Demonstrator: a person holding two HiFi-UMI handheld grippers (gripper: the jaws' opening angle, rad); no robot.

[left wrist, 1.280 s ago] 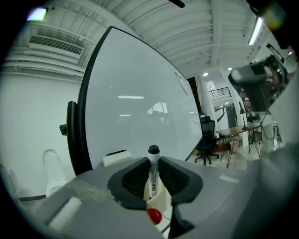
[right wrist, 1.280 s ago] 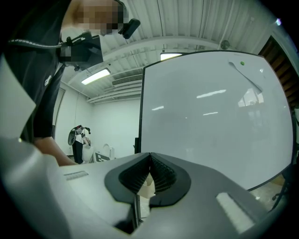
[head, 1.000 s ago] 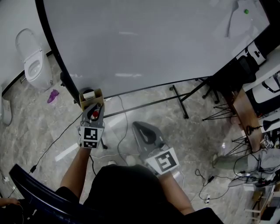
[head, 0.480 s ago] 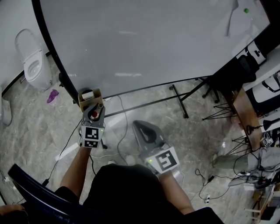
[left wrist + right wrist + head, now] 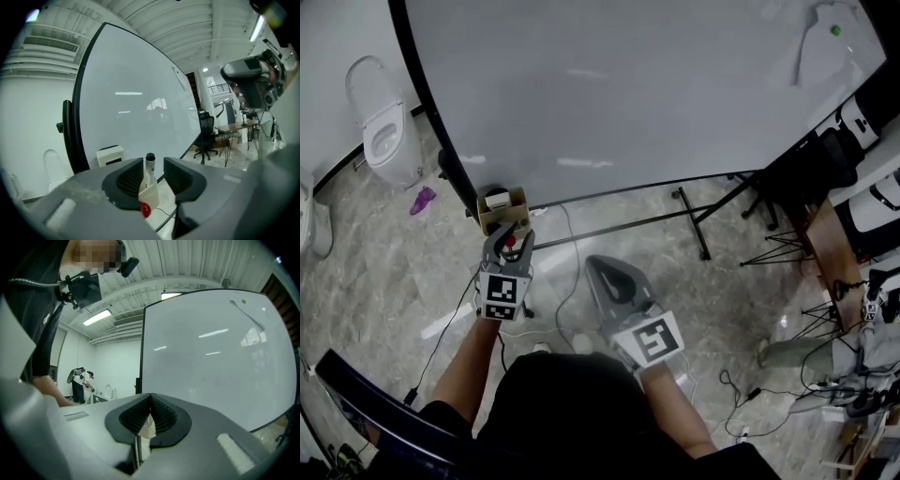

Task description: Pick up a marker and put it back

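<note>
Marker (image 5: pixel 150 172) upright between left tongs (image 5: pixel 154 165), jaws just opening and apart; right tongs (image 5: pixel 150 404) closed, empty

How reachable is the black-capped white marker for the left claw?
Probably yes: the left claw has just been opening its jaws, and the black-capped white marker stands upright between them in the brown cardboard box, with nothing blocking it.
</note>
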